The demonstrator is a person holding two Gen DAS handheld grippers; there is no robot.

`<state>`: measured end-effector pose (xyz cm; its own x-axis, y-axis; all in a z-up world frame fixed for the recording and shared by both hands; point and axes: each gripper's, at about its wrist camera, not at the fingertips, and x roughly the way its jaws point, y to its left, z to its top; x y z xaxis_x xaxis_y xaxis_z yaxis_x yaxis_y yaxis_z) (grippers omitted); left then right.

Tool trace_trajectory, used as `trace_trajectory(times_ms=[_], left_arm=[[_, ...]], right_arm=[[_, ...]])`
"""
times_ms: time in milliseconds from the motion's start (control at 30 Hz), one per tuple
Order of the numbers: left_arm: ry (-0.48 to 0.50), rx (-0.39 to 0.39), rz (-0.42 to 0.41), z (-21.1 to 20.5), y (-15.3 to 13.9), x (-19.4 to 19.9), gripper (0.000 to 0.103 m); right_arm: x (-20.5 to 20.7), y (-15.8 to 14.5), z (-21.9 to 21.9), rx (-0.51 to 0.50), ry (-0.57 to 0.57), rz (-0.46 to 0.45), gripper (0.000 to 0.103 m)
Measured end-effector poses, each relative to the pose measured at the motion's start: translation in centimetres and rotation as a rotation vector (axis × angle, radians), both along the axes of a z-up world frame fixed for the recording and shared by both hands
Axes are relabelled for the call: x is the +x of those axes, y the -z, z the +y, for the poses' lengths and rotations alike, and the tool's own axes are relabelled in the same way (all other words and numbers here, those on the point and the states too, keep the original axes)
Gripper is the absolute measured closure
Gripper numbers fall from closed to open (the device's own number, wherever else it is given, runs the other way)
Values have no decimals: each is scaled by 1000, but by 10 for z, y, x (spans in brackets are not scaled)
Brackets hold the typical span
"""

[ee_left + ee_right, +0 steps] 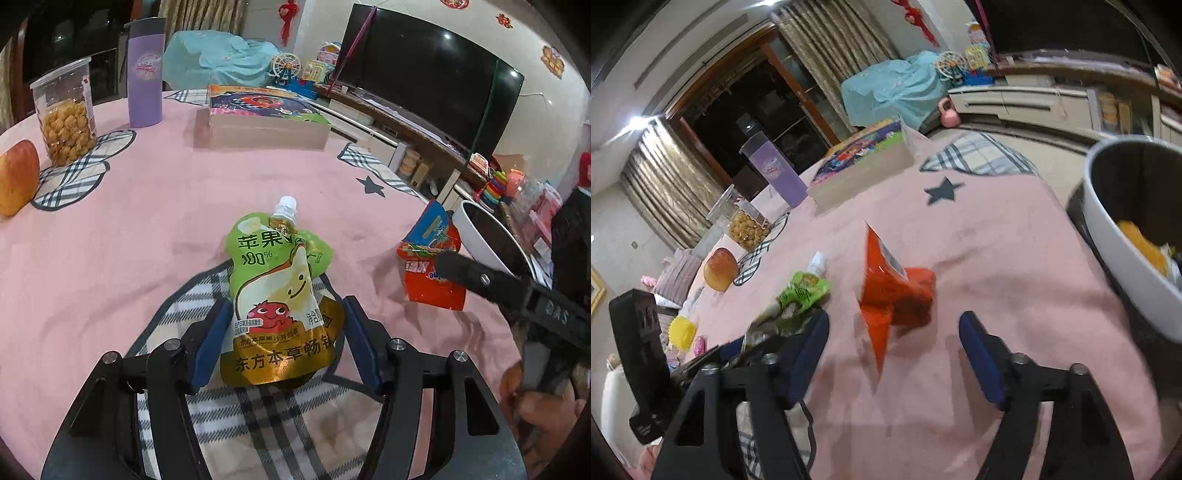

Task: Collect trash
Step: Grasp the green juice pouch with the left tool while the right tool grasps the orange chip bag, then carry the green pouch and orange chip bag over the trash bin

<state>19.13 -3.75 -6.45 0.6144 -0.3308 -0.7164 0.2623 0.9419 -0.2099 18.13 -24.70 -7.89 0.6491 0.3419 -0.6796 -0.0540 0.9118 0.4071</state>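
A green and gold juice pouch (280, 295) with a white cap lies on the pink tablecloth, its lower end between the open fingers of my left gripper (284, 328). It also shows in the right wrist view (801, 293). A red snack wrapper (430, 258) lies to the right near the table edge. In the right wrist view the wrapper (895, 295) sits just ahead of my open, empty right gripper (894, 343). A white trash bin (1126, 236) with scraps inside stands beyond the table's right edge; it also shows in the left wrist view (480, 236).
An apple (16, 177), a jar of snacks (66, 114), a purple bottle (144, 74) and a boxed book (266, 122) stand at the far side of the table. A TV (424, 85) and a toy-laden cabinet are beyond the table's right edge.
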Motion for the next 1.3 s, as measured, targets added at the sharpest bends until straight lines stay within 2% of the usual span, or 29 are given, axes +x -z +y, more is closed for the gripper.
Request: trace_trajectory(times_ms=[100,133,200,233,333,767,1300], left_arm=[[-5,-10,3,1,0,-3,42],[-5,-14,4,2,-1,-4,42],[-3,-20,0,2,-2,-7,43],[-2,-22,-2,1,-3,-8,44],[13,-30,-8,-4,-6,-13,46],[127,-51,-35,-53,-20,-29,50],[246,-45,-65,-111,-37,-41,50]], right_arm=[[14,-1,8,-31,-20,0,28],[20,0,11,-51,-22,8,30],[28,6,14,-73,-31,34,47],[29,8,15,-82,-27,46,67],[22,10,10,-74,-18,41,71],[-29,-18,-30,16,33,-26,73],[-58,-36,-82,37,133,-63,73]])
